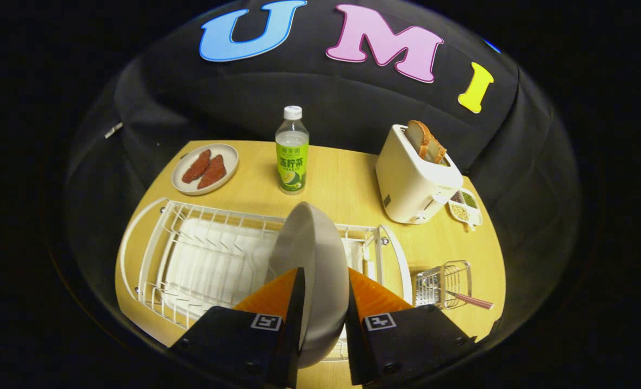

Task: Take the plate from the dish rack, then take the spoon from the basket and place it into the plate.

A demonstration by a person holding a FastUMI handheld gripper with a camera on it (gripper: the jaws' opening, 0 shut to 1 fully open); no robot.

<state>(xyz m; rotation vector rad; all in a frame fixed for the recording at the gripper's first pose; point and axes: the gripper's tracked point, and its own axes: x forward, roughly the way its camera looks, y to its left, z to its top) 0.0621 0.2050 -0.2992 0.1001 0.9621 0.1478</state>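
Gripper (pixel 323 302): nearest the lens; I read both fingers as pressed on the plate's edge — one on each face, closed down to a narrow gap.
Plate (pixel 312 254): grey, held on edge between the fingers, standing roughly upright over the right part of the dish rack. I cannot tell whether its lower rim is free of the wires or resting in them.
Dish rack (pixel 191 254): white wire on a white tray, just ahead of the fingers; the slots left of the plate hold nothing.
Basket (pixel 445 283): small wire caddy just beside the rack's right end, well clear of the fingers.
Spoon (pixel 469 300): lies in the basket, handle poking out toward the right.
Table (pixel 347 183): wood top carrying everything.
Beyond the rack: a bottle (pixel 292 151), a dish of red slices (pixel 205 168), a toaster (pixel 415 175) with bread in it.
Progress: my judgement — plate gripped but not yet set down; spoon step untouched, so most of the task remains.
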